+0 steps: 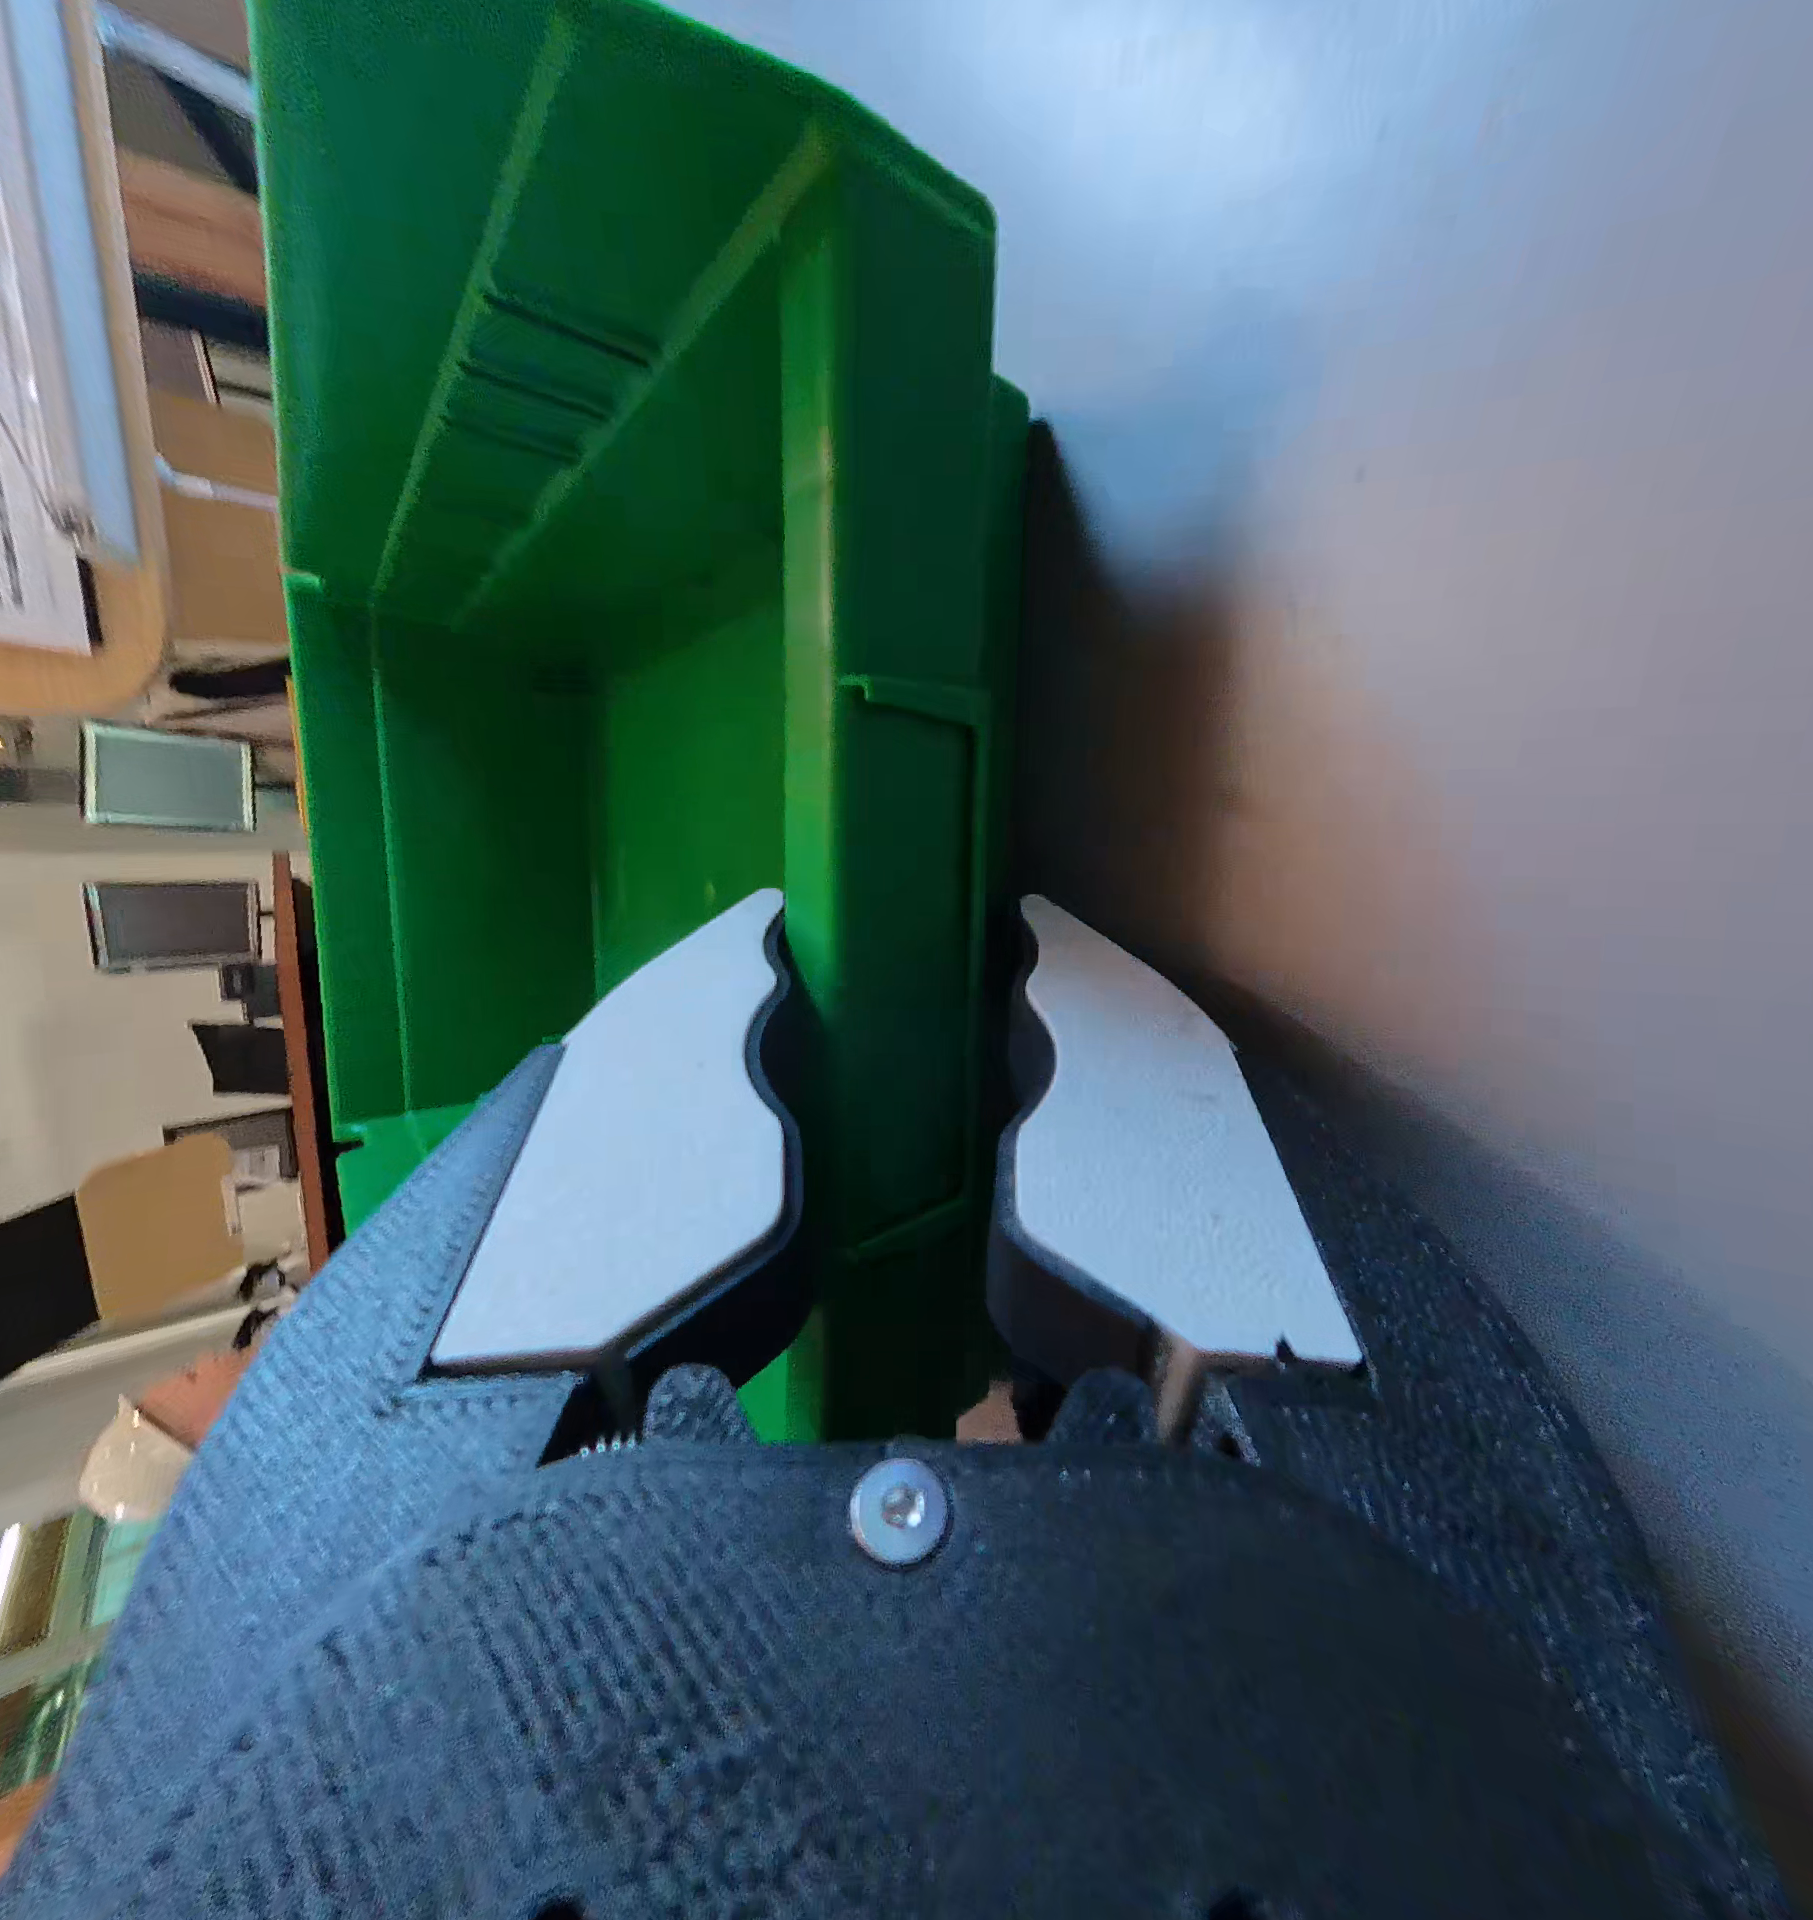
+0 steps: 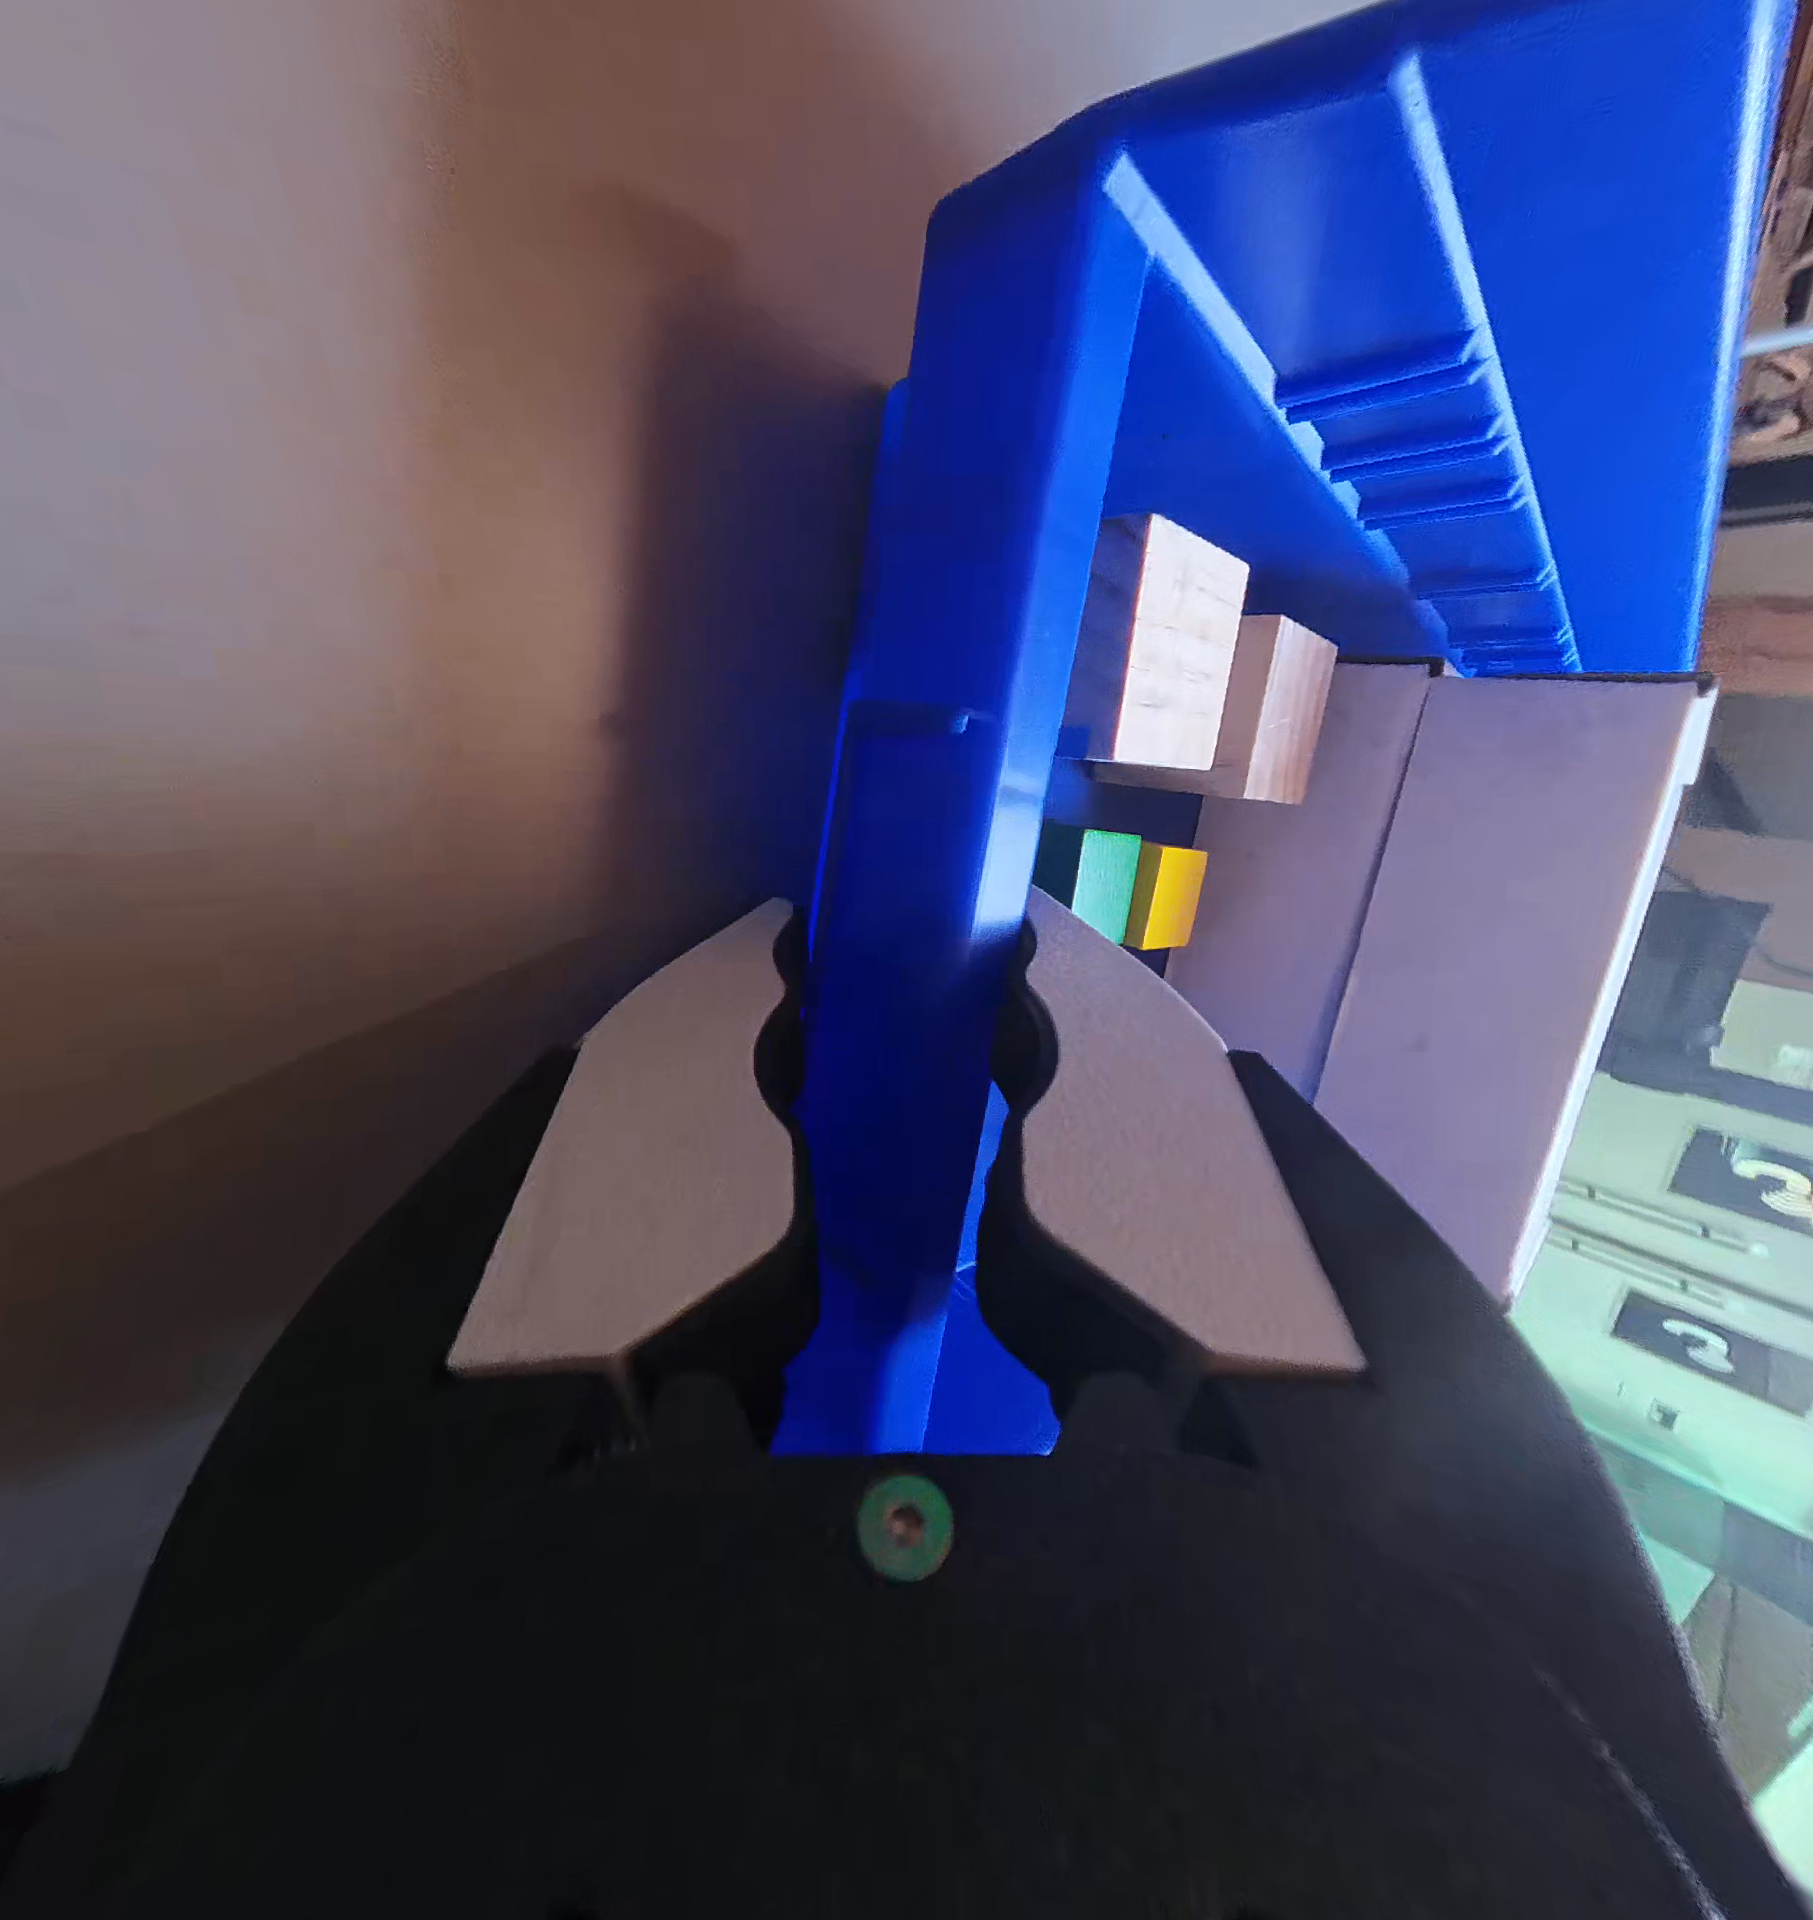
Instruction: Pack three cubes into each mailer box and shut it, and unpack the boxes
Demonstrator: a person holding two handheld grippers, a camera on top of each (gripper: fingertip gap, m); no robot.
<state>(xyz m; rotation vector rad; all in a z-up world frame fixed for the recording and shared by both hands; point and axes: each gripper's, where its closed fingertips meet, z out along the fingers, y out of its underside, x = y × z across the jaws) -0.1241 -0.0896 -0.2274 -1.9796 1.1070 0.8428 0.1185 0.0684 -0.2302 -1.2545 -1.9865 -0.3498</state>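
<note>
My left gripper (image 1: 900,914) is shut on the wall of a green plastic bin (image 1: 590,436); one finger is inside it, the other outside against the grey table top. The bin's inside shows nothing in it. My right gripper (image 2: 907,920) is shut on the wall of a blue plastic bin (image 2: 1037,499) in the same way. Inside the blue bin lie two plain wooden cubes (image 2: 1177,655), a green cube (image 2: 1104,883), a yellow cube (image 2: 1172,896) and a white mailer box (image 2: 1453,935) that sticks out over the rim.
Both views are rolled sideways. The grey table top (image 1: 1453,520) fills one side of each view. Past the green bin are cardboard boxes (image 1: 216,520) and room furniture. Past the blue bin are shelves and a glassy floor area (image 2: 1712,1299). The grippers' ends are close to 30 cm from one another.
</note>
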